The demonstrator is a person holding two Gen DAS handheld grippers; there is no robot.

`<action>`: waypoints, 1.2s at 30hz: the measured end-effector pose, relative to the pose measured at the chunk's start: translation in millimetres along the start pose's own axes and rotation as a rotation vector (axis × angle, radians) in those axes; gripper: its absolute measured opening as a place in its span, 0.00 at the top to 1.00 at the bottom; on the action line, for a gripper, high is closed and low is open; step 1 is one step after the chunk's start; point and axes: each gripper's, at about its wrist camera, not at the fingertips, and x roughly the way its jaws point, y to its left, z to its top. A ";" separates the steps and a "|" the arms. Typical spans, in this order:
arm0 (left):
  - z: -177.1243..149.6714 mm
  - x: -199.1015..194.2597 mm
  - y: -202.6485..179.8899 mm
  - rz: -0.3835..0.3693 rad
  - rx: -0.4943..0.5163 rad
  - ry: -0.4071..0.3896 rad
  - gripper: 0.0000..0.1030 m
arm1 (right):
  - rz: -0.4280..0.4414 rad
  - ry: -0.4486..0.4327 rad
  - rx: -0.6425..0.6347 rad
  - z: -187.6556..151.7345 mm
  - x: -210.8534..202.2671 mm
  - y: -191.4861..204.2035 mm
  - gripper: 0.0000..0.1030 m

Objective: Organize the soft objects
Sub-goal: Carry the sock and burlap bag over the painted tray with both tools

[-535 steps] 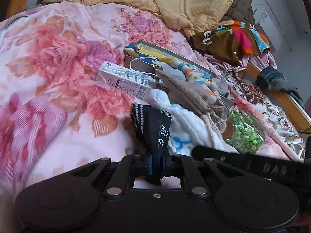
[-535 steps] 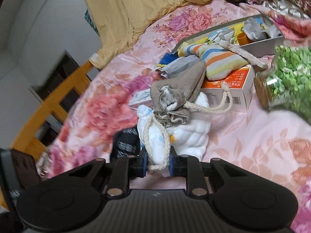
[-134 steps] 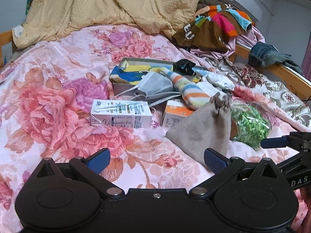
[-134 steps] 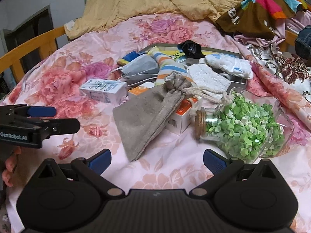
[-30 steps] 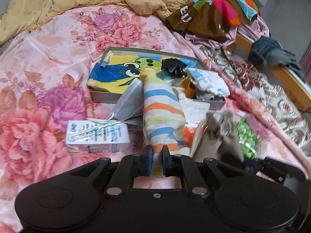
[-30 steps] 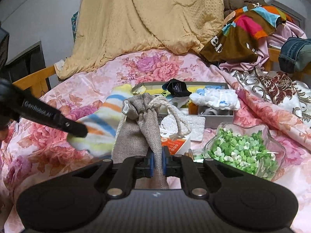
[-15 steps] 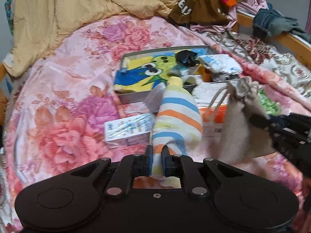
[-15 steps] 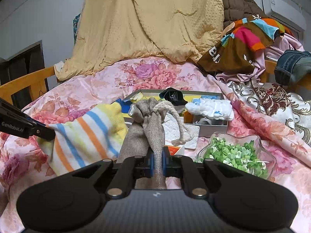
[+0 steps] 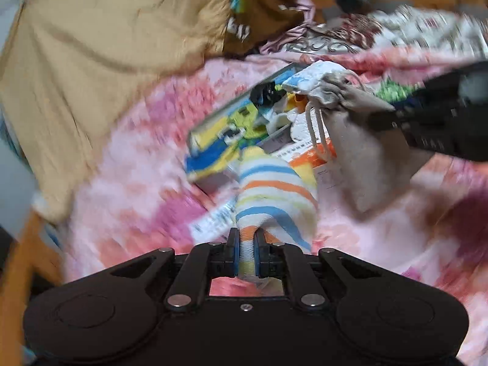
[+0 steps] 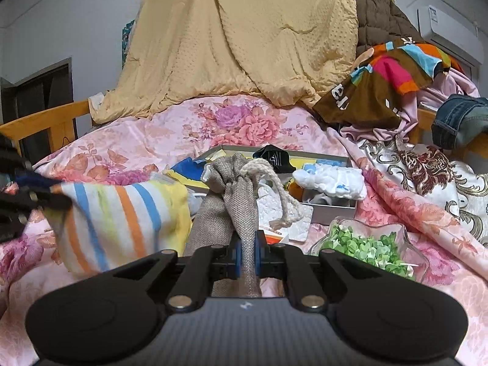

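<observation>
My left gripper (image 9: pixel 246 254) is shut on a striped sock (image 9: pixel 274 195) and holds it up over the bed; the sock also shows in the right wrist view (image 10: pixel 122 216). My right gripper (image 10: pixel 246 254) is shut on a grey drawstring bag (image 10: pixel 231 201), lifted upright; the bag also shows in the left wrist view (image 9: pixel 360 149). Behind them a shallow grey box (image 10: pixel 332 212) holds a black cloth (image 10: pixel 273 158) and a white-and-blue cloth (image 10: pixel 332 180). The left wrist view is blurred by motion.
A glass jar of green bits (image 10: pixel 366 247) lies right of the bag. An orange carton (image 9: pixel 308 158) and a white carton (image 9: pixel 210 222) lie on the floral bedspread (image 10: pixel 238 122). A yellow blanket (image 10: pixel 244 36) and piled clothes (image 10: pixel 393 82) lie behind. A wooden bed rail (image 10: pixel 39 125) stands at left.
Both grippers stay shut on their loads. The left gripper has swung left and tilted with the striped sock. The bag has stayed nearly still in the right gripper.
</observation>
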 end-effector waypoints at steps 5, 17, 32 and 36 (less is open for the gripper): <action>6.3 -18.4 8.6 0.080 0.064 -0.076 0.91 | 0.000 -0.016 -0.007 2.1 -2.4 0.9 0.91; 40.8 -47.2 64.4 0.023 -0.243 -0.189 0.91 | 0.021 -0.096 -0.005 21.9 -17.3 -1.3 0.91; 119.9 5.7 111.3 -0.005 -0.319 -0.286 0.91 | 0.048 -0.174 0.063 95.3 71.9 -34.6 0.91; 132.6 50.9 116.2 -0.011 -0.342 -0.308 0.91 | 0.070 -0.167 0.094 104.3 108.8 -40.7 0.91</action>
